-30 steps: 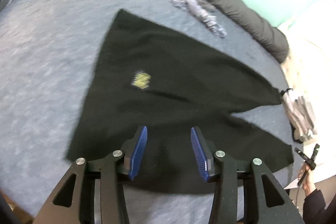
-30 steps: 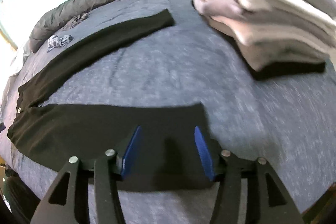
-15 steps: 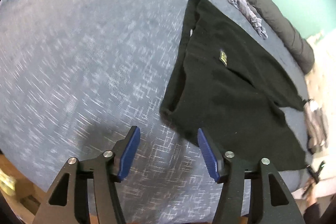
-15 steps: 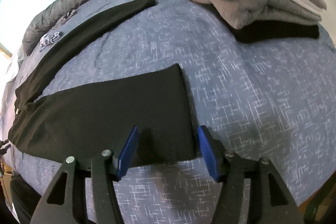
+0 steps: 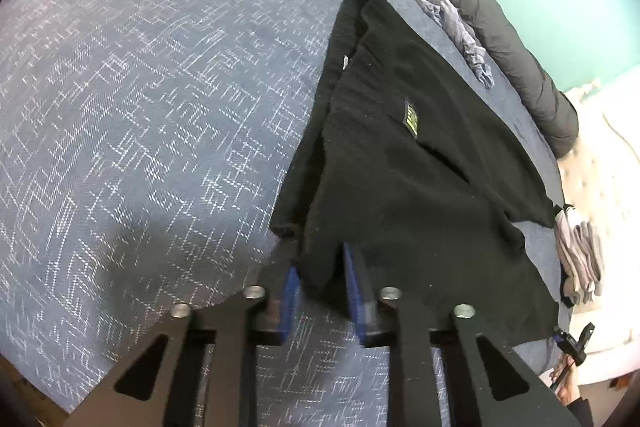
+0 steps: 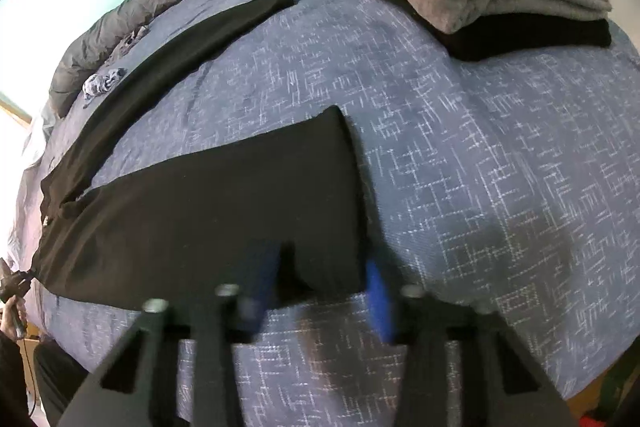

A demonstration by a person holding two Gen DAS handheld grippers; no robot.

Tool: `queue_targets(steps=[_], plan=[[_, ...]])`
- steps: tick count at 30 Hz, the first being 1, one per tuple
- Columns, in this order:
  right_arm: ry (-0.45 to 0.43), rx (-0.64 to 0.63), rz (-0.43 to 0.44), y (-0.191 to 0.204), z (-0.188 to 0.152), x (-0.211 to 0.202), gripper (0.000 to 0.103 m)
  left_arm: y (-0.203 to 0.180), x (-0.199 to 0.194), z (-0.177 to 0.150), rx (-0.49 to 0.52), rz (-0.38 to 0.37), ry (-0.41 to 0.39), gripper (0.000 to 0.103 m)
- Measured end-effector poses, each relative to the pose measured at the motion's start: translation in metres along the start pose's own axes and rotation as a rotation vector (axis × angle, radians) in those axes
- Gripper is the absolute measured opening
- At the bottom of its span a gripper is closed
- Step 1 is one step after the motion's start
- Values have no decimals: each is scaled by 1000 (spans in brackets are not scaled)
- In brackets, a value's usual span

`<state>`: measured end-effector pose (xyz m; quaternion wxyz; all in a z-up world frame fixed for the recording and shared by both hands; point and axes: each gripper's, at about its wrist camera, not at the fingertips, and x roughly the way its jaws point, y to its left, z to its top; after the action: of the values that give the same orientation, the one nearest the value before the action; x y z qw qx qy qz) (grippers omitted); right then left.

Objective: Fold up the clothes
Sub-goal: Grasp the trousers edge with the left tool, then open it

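The black knit trousers [image 5: 420,163] stretch lengthwise between the grippers: left gripper [image 5: 320,287] pinches the waistband corner, right gripper [image 6: 320,291] (blurred) straddles the hem, jaws apart.

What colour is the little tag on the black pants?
Yellow on a dark patch: the tag on the black pants shows best in the left wrist view.

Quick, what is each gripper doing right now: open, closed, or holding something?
Left gripper: closing on the waist corner of the black trousers, fabric between the fingers.
Right gripper: open around the hem of a trouser leg, not yet clamped.
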<state>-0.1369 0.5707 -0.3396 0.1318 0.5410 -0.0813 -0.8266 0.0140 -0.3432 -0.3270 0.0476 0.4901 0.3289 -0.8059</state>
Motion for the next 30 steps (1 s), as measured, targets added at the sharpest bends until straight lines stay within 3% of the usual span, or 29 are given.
queue_targets(steps=[3, 12, 16, 20, 22, 24, 27, 30], plan=[[-24, -29, 1, 5, 4, -10, 13, -6, -12, 4, 11, -9, -19, 7], [-55, -72, 2, 4, 13, -43, 11, -20, -57, 10, 47, -20, -51, 5], [-24, -62, -21, -3, 7, -31, 11, -10, -55, 5, 35, -14, -26, 5], [8, -75, -75, -4, -1, -16, 13, 13, -24, -6, -36, -13, 44, 6], [13, -106, -115, 1, -1, -14, 19, 18, -15, -9, -58, -1, 63, 9], [16, -135, -155, 4, -1, -14, 35, 20, -10, -11, -61, 12, 86, 19], [-3, -151, -164, 15, 5, -17, 40, 15, -23, -6, -26, 70, 73, 35], [-15, -171, -109, 42, 14, -8, 41, 9, -38, 4, 16, 103, 40, 38]])
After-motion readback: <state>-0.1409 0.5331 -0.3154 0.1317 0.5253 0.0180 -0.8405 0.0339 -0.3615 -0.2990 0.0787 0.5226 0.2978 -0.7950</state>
